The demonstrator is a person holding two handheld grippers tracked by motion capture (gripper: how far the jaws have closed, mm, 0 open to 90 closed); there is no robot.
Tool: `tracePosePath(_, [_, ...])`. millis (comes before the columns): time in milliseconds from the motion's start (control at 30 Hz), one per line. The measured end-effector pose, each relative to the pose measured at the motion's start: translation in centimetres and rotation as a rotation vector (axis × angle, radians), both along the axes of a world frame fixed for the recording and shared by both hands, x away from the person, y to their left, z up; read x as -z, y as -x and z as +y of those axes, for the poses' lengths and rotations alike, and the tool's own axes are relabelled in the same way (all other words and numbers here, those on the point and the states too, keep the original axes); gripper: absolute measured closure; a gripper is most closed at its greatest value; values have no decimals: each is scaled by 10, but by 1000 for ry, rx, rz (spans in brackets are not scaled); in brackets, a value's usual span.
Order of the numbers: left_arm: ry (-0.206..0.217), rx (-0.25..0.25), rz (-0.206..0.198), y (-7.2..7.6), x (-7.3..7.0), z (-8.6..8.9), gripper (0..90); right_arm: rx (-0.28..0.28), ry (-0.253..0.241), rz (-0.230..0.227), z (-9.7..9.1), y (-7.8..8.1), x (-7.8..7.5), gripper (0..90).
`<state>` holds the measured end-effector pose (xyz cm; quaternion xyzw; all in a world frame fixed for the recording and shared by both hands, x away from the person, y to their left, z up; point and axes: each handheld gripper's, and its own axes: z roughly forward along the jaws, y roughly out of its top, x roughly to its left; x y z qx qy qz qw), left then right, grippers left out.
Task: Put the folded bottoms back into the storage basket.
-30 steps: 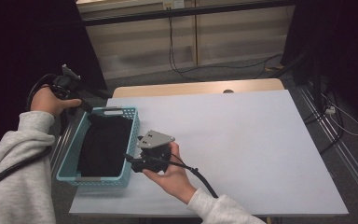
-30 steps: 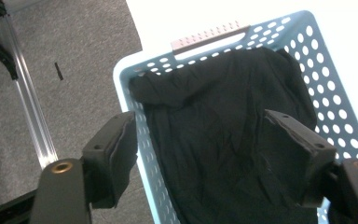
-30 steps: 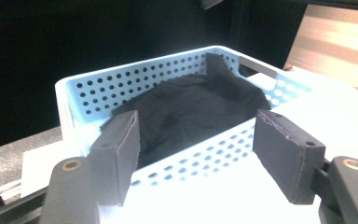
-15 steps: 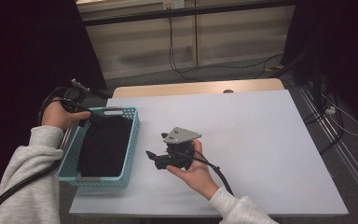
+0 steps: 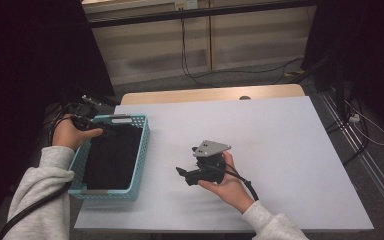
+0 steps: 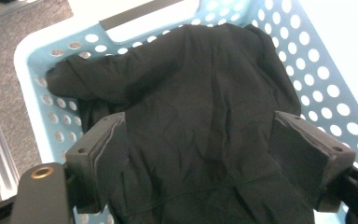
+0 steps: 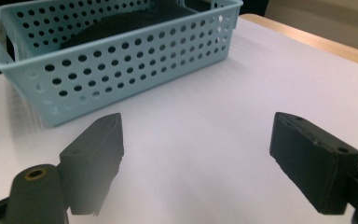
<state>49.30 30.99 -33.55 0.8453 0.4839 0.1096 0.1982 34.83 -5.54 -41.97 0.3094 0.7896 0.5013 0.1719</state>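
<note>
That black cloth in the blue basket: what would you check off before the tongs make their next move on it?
1. Black cloth lies wholly inside the blue basket: ok, nothing hangs over the rim.
2. Left tongs open: ok, the jaws have just been opening and stand wide, with the cloth below them.
3. Left tongs touching the cloth: cannot tell; they hover close over it.
4. Right tongs empty: ok, the jaws have just been opening, with nothing between them.
5. Right tongs out of the basket's way: ok, they sit over the white table, apart from the basket.
6. Basket resting fully on the table: cannot tell; it sits right at the left edge.
</note>
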Motion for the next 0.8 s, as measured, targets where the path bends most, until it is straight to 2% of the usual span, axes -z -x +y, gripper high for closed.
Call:
tracePosePath(133, [0,24,-2,6,10,1,234,12,-4,7,-14,5,4,164])
tracePosePath(200, [29,17,-2,10,15,4,243,26,6,16,-24,8,8,164])
tracePosePath(267, [21,17,-10,11,16,5,244,29,10,14,-27,9,9,164])
tracePosePath(367, [31,14,-28,14,20,7,295,45,9,15,-36,12,11,164])
tracePosePath(467, [16,15,-39,15,26,8,338,60,4,14,-45,15,13,165])
tracePosePath(500, [26,17,-29,16,29,8,429,73,-3,12,-50,17,14,165])
tracePosePath(633, [10,17,-4,14,42,10,459,87,-12,13,-58,20,16,166])
tracePosePath(700, [22,10,14,14,49,11,546,98,-13,14,-64,23,17,166])
tracePosePath(800, [-8,18,31,12,57,12,584,109,-11,18,-70,25,20,166])
